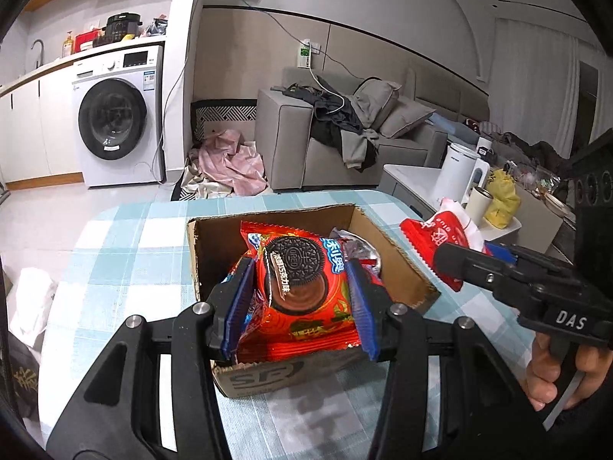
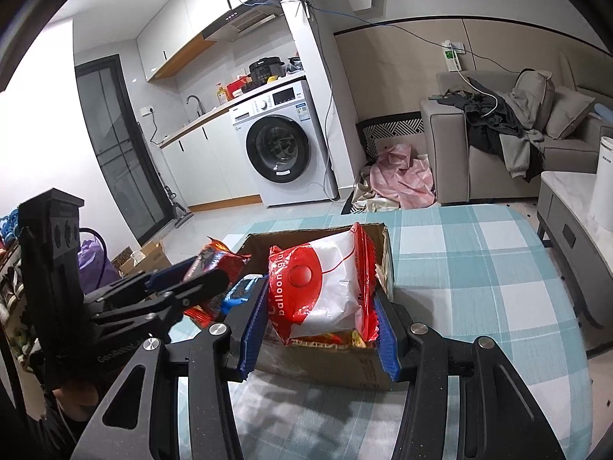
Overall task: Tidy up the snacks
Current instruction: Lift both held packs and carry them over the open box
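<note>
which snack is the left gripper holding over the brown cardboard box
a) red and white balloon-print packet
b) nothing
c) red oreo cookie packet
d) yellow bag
c: in the left wrist view the left gripper has its blue pads pressed on the sides of the red Oreo cookie packet above the brown cardboard box; the red and white balloon-print packet sits in the right gripper.

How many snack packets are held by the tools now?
2: the Oreo packet in the left tool, the red-and-white packet in the right tool. More lie in the box.
</note>
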Action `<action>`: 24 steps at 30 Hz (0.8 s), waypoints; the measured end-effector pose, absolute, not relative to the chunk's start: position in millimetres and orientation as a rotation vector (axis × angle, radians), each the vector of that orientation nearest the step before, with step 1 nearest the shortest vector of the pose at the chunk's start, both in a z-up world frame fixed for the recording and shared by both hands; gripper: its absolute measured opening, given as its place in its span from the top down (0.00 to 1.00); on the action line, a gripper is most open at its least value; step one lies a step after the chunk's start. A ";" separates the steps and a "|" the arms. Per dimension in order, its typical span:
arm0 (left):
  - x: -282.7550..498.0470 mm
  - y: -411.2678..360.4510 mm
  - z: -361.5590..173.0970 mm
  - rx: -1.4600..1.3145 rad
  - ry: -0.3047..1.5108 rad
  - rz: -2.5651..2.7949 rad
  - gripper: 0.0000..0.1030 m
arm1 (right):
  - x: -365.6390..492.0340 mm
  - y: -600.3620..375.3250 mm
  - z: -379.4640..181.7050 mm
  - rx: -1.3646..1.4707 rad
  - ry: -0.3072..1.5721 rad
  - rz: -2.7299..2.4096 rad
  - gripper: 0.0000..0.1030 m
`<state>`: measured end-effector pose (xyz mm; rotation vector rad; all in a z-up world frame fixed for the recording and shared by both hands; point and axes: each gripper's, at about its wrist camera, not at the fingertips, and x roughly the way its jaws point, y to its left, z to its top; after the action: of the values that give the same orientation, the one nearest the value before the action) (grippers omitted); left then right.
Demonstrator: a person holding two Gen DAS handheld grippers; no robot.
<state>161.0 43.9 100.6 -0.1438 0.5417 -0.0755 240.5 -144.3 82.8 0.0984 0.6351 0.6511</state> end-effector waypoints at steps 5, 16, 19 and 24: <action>182.5 47.9 83.1 -0.154 0.558 -0.058 0.56 | 250.6 -132.2 73.8 0.077 0.658 0.653 0.51; 211.9 50.2 55.7 -0.154 0.571 -0.041 0.56 | 279.8 -105.6 51.0 0.069 0.712 0.642 0.51; 217.1 51.0 50.3 -0.156 0.571 -0.038 0.56 | 290.1 -102.1 46.4 0.076 0.725 0.632 0.51; 222.4 50.8 43.6 -0.157 0.574 -0.036 0.56 | 303.0 -98.1 40.3 0.099 0.742 0.607 0.51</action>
<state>222.4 50.8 43.6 -0.1573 0.5742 -0.0357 303.0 -98.1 40.3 0.0991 0.7419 0.6066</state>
